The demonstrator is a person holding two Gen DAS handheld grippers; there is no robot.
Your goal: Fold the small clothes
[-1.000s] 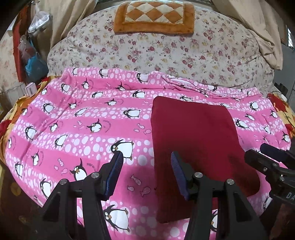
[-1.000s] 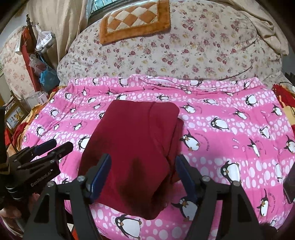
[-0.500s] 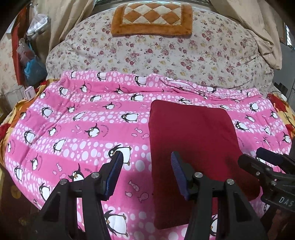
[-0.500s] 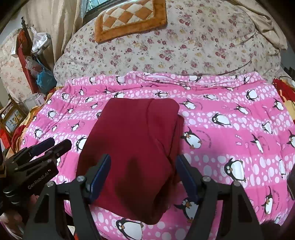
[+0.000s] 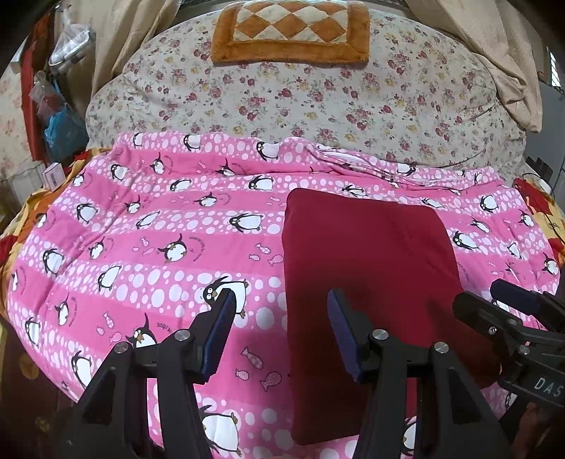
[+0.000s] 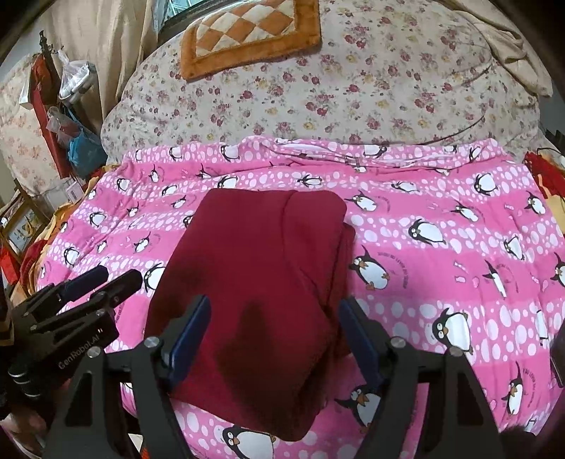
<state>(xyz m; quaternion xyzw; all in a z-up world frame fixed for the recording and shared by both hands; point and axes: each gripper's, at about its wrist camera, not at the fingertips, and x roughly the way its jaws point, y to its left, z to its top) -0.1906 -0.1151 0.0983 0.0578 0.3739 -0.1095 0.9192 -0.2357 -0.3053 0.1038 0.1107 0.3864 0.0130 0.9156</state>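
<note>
A dark red garment (image 5: pixel 367 268) lies folded into a flat rectangle on the pink penguin blanket (image 5: pixel 148 254). My left gripper (image 5: pixel 279 300) hovers open over the garment's left edge, its right finger above the red cloth and its left finger above the blanket. Nothing is gripped in it. In the right wrist view the same garment (image 6: pixel 261 268) shows a doubled layer along its right side. My right gripper (image 6: pixel 274 305) stands open above the garment's near end, pads clear of the cloth. Each gripper shows in the other's view: the right gripper (image 5: pixel 494 300) and the left gripper (image 6: pixel 102 279).
Behind the blanket rises a floral quilt mound (image 5: pixel 317 95) with an orange checked cushion (image 5: pixel 289 31) on top. Bags and clutter (image 6: pixel 74 116) stand at the far left by a curtain. Red and yellow bedding (image 5: pixel 540 208) shows past the blanket's right edge.
Almost nothing. Both views have shifted only slightly, and the folded red garment lies as before. Both grippers stay open over it.
</note>
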